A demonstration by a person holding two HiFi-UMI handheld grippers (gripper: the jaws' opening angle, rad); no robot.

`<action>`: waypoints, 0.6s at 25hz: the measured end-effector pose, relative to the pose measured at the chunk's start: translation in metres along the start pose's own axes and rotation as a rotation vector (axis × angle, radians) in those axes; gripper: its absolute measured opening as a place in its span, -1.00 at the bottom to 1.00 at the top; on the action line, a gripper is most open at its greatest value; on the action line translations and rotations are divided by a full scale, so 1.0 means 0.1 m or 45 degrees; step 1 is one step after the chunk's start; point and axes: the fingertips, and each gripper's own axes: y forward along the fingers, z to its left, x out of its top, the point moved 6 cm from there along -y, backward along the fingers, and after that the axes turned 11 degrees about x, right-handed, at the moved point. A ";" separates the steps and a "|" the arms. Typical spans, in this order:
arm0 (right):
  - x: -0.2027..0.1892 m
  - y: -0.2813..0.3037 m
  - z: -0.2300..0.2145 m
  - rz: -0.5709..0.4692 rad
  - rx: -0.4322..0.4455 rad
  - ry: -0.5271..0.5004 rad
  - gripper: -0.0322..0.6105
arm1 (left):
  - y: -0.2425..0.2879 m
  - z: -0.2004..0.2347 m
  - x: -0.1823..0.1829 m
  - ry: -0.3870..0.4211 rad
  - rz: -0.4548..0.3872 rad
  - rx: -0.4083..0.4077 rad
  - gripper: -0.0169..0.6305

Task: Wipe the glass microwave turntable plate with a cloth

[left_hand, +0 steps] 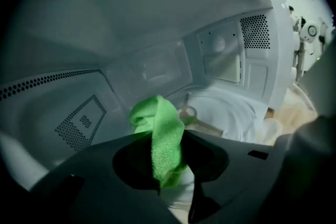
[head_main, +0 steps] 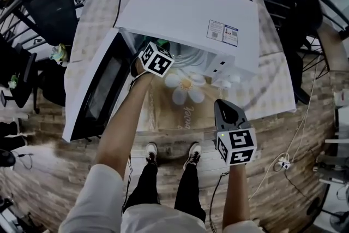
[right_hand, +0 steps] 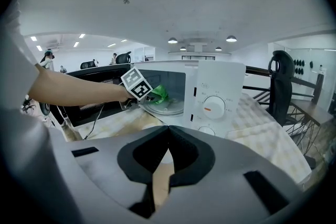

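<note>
Now my left tongs (left_hand: 167, 178) pinch a crumpled green cloth (left_hand: 160, 128) over the round glass turntable plate (right_hand: 167, 108) for wiping, my right tongs (right_hand: 167, 152) closed, empty, held clear behind.

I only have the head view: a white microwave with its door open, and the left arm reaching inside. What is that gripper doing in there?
Observer: The left gripper is shut on a green cloth, which bunches out beyond its jaws.
Operator: Is there a glass plate inside?
Observer: Yes. The right gripper view shows the glass turntable plate lying flat in the microwave, with the cloth at its left side. I cannot tell whether they touch.
Operator: And the other gripper?
Observer: The right gripper is shut with nothing between its jaws, held back from the microwave and facing its front.
</note>
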 end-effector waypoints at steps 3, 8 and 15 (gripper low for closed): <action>0.05 -0.04 0.00 -0.009 -0.001 0.002 -0.86 | -0.15 -0.14 -0.06 -0.034 0.053 -0.093 -0.53; 0.28 -0.19 0.06 -0.054 -0.009 -0.002 -0.86 | -0.44 -0.35 -0.13 -0.057 0.056 -0.205 -0.55; 0.70 -0.66 0.12 -0.067 -0.061 -0.060 -0.86 | -0.95 -0.56 -0.21 -0.211 0.039 -0.386 -0.56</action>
